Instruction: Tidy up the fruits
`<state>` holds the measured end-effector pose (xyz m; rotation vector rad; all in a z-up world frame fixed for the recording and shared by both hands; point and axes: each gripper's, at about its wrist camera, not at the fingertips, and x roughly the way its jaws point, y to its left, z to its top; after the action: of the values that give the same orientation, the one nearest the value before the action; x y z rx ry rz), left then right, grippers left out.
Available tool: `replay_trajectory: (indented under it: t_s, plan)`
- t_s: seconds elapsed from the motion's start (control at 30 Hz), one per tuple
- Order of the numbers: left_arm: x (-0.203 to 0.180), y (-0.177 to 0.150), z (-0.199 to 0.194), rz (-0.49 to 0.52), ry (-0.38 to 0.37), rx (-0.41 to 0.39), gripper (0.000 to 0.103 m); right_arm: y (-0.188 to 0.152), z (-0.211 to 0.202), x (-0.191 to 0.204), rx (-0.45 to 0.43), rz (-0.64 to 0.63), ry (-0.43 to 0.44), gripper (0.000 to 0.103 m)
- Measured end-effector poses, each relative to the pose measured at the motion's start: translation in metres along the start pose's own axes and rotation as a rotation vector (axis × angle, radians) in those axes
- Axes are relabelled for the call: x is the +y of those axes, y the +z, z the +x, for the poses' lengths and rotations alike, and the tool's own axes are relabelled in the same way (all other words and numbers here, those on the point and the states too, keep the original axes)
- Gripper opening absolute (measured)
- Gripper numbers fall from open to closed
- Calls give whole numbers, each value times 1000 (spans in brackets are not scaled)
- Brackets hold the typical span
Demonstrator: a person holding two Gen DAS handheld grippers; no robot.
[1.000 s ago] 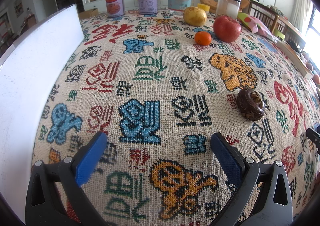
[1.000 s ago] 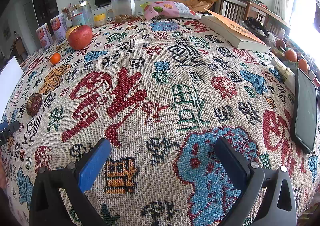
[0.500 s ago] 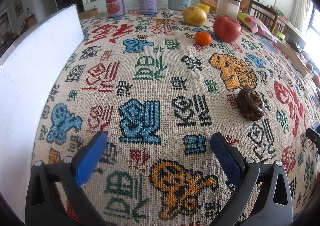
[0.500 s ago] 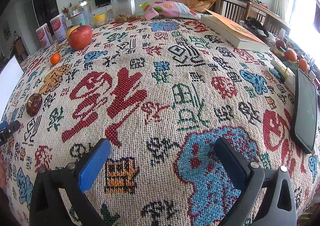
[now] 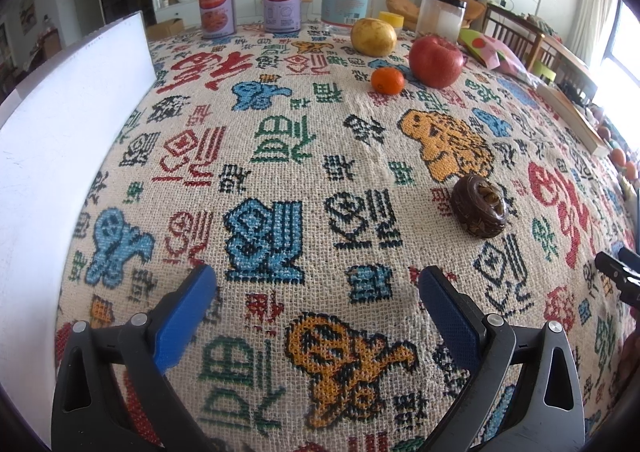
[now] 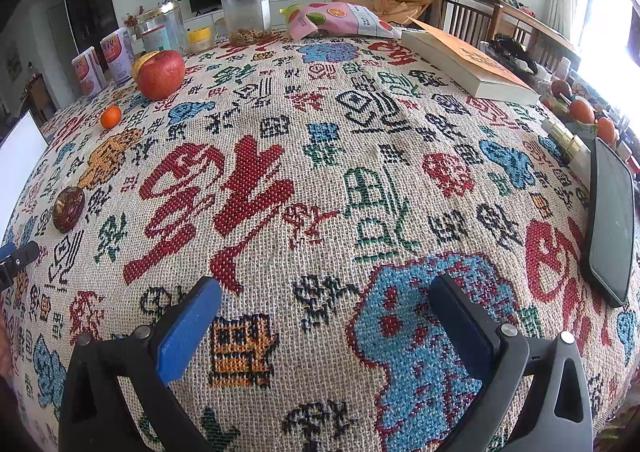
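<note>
Table: patterned cloth (image 5: 280, 155), white board (image 5: 60, 131) at left edge
Apple (image 5: 436, 61): far edge, beside pear (image 5: 373, 37)
Orange (image 5: 387, 80): touching apple's near side
Grippers: left (image 5: 316, 292), right (image 6: 324, 304), both fingers apart, empty

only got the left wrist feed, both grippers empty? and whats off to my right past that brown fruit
Observer: Yes. The right gripper is open over bare tablecloth, holding nothing, like the left gripper.
Operator: anything flat lying near it
Observer: A dark phone lies face up at the table's right edge, to the right of the right gripper.
Operator: and further back on that side
Observer: A thick book with an orange cover lies flat, with a pink snack bag behind it.
Operator: any more fruit over there
Observer: Off the table's right edge, a couple of small oranges sit among clutter, apart from the apple group.
</note>
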<state>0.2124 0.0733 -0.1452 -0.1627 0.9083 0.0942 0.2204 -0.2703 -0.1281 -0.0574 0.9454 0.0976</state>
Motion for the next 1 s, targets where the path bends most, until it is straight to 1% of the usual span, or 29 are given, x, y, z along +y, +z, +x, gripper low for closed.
replay_trajectory:
  t_s: [0.07,0.1,0.13,0.2,0.27,0.3,0.33,0.37,0.4,0.43,0.47,0.5,0.63,0.7,0.8,0.93,1.0]
  plan:
    - [-13,-1,-9,-1,-116,-8,100,0,0,0,0,0,0,103]
    - [-25,1,-12,17,-148,-14,101,0,0,0,0,0,0,103]
    - [-37,4,-13,53,-161,-15,101,0,0,0,0,-1,-1,103]
    - [-66,14,-6,135,-156,-3,100,0,0,0,1,-1,-1,103]
    - [-83,22,7,162,-135,6,100,0,0,0,1,0,0,103]
    - [-88,25,13,162,-119,9,97,0,0,0,0,0,0,103]
    - [-92,28,19,158,-109,20,93,0,0,0,0,0,0,103]
    - [-95,30,25,155,-103,41,78,-1,-1,0,0,0,1,103]
    - [-96,30,28,158,-83,48,71,-1,0,0,1,0,0,103]
    - [-97,29,27,168,-59,22,66,0,0,0,0,0,0,103]
    - [-97,27,27,172,-48,16,50,0,0,0,1,0,1,103]
    - [-95,25,25,178,-43,-3,40,0,0,0,1,0,0,103]
    - [-72,20,7,125,-47,-29,40,0,0,0,1,0,0,103]
    - [-58,18,-7,122,-38,-40,40,0,0,0,0,0,1,103]
    - [-36,15,-17,138,4,-30,40,0,0,0,1,0,0,103]
    - [-6,6,-10,134,46,5,40,0,0,0,1,-1,-3,103]
    - [7,2,-4,104,41,17,41,0,0,0,0,-1,-3,103]
